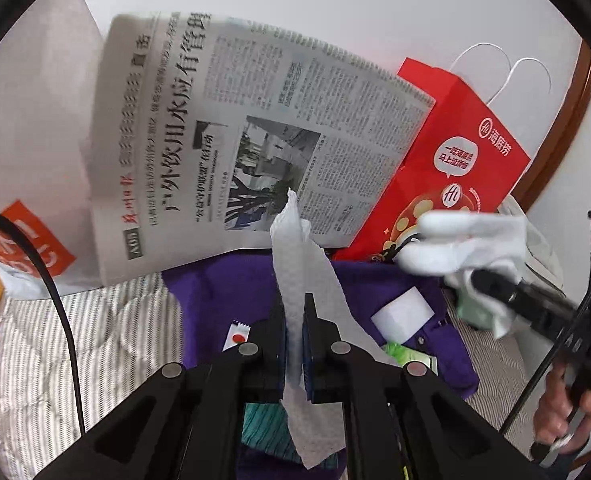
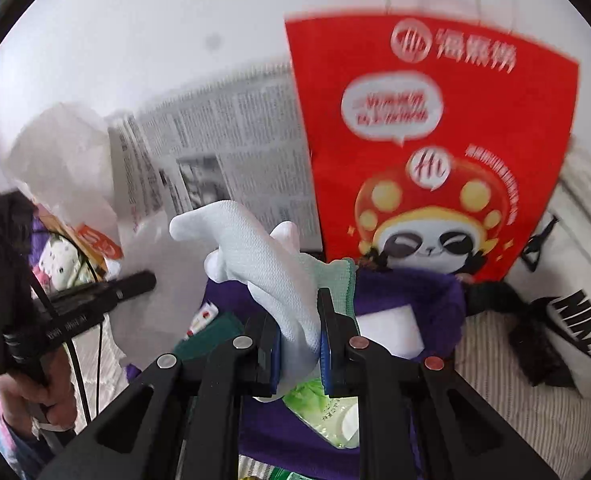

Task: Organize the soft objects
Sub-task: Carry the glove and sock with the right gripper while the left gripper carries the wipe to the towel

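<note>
My left gripper is shut on a white paper towel that stands up between its fingers and trails below. My right gripper is shut on a white glove, with a pale green cloth just behind it. The glove and right gripper also show in the left wrist view at the right. Both grippers hover over a purple cloth that carries a white sponge block and a green wipes pack.
A newspaper and a red paper bag lean against the white wall behind. A striped sheet lies under everything. A white Nike garment lies at the right. The left gripper's handle shows at the left.
</note>
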Tool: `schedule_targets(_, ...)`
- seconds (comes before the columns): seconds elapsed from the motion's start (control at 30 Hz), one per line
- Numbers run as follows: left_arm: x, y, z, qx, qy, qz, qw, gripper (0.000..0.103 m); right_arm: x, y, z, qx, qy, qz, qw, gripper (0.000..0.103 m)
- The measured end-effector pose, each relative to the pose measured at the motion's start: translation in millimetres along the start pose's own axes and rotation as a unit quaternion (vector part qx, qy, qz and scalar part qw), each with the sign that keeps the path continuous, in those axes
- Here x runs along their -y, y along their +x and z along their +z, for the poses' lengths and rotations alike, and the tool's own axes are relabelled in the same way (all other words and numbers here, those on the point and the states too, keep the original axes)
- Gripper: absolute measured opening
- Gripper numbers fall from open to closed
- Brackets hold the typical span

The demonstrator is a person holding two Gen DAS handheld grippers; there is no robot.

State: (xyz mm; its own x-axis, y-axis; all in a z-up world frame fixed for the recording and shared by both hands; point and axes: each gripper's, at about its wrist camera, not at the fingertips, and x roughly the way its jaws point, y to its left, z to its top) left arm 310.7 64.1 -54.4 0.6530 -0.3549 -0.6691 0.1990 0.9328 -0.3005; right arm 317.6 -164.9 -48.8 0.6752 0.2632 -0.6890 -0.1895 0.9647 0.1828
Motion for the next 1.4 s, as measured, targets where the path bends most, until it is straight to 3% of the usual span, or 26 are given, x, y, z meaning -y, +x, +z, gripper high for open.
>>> schedule_targets(0.27,-11,20,-4,-0.019,0.007,0.047,0.9987,0.007,-10,55,-12,-0.069,-0.032,-0.026,0.997,0.015)
schedule_targets(0.4,-20,20,-6,-0.021,-0.002,0.041,0.9989,0.007,-14,81,-19,-0.098,-0.035,-0.032,0.994,0.015)
schedule_targets(0.7,-21,29,-7,-0.03,-0.002,0.035,0.9989,0.007,-22,114,-29,-0.111,-0.041,-0.024,0.993,0.024)
schedule_targets(0.77,-19,32,-7,-0.032,-0.002,0.032,0.999,0.007,-18,115,-29,-0.112,-0.036,-0.024,0.993,0.035)
schedule_targets(0.9,-13,38,-8,-0.032,-0.006,0.018,0.9993,0.007,-13,108,-27,-0.123,-0.039,-0.006,0.992,0.048)
schedule_targets(0.97,-12,45,-9,-0.04,-0.007,0.018,0.999,0.007,-8,99,-25,-0.117,-0.043,-0.002,0.992,0.067)
schedule_targets(1.07,-9,54,-12,-0.046,-0.012,0.005,0.9989,0.007,-8,83,-24,-0.106,-0.061,0.008,0.992,0.07)
schedule_targets(1.2,2,68,-16,-0.055,-0.004,-0.007,0.9985,0.007,-4,62,-20,-0.089,-0.077,-0.014,0.993,0.073)
schedule_targets(1.4,14,90,-26,-0.082,0.018,-0.004,0.9965,0.007,25,39,-13,-0.071,-0.043,-0.012,0.996,0.074)
